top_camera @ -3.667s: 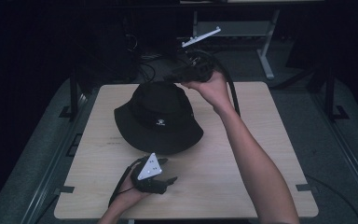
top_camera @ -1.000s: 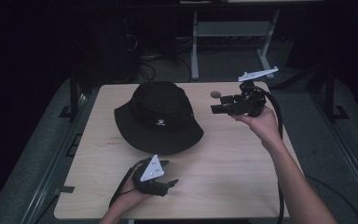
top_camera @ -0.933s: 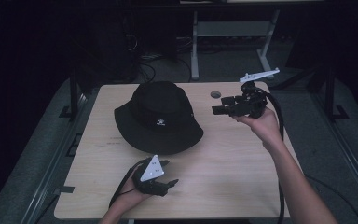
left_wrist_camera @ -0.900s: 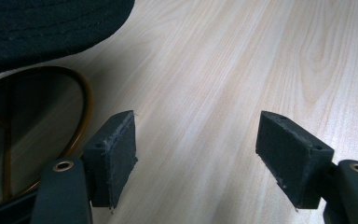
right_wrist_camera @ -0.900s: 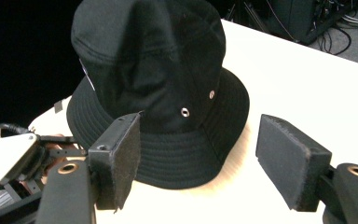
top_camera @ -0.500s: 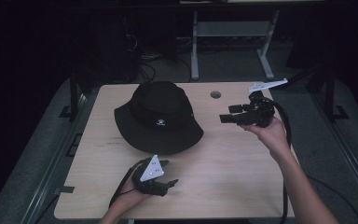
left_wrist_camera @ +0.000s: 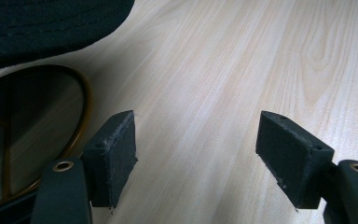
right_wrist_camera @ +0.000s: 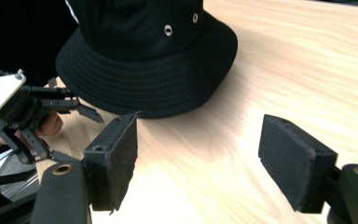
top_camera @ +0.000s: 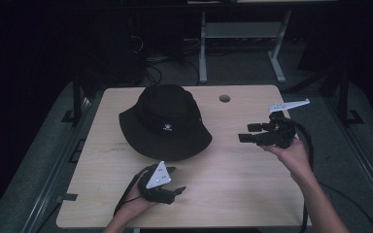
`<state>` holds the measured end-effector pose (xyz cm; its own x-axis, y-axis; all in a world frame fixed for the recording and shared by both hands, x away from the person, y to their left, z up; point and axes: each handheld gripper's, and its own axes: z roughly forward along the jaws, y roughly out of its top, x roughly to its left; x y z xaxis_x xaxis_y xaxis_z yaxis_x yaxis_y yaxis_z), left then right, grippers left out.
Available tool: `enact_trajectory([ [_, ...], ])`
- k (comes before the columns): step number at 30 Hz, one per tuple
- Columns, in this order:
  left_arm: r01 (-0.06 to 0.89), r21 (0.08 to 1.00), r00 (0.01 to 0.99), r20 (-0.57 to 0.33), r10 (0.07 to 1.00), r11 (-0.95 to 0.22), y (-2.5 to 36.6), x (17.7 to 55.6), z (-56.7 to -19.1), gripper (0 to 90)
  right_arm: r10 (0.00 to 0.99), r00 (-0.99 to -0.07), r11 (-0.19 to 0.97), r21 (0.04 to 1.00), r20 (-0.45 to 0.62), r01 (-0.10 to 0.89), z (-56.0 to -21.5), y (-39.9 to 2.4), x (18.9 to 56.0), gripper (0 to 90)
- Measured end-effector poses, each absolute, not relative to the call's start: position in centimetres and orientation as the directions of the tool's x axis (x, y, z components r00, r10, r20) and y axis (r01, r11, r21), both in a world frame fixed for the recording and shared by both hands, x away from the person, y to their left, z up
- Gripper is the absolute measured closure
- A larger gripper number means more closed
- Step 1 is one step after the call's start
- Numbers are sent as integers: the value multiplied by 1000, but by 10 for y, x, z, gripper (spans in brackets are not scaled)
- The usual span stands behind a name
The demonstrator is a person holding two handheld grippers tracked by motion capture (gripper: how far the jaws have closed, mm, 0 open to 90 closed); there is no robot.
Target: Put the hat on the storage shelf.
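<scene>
Risk: soft brim of black bucket hat (top_camera: 165, 124) may fold or slide on the table (top_camera: 233, 189) if the right tongs (top_camera: 245, 133) pinch only its edge; left tongs (top_camera: 176, 191) could snag it.
Count: 1 hat, table centre-left; 2 tongs, both spread wide, nothing between the jaws; 1 table; 1 cable hole (top_camera: 225, 98).
</scene>
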<state>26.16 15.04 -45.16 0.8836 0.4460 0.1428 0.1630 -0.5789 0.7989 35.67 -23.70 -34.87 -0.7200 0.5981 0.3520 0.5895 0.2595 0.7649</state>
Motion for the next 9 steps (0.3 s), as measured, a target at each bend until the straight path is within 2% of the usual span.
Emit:
enact_trajectory([
  [9,161,798,884,145,445,-580,150,262,-452,283,610,-710,268,752,352,602,-367,-250,335,274],
])
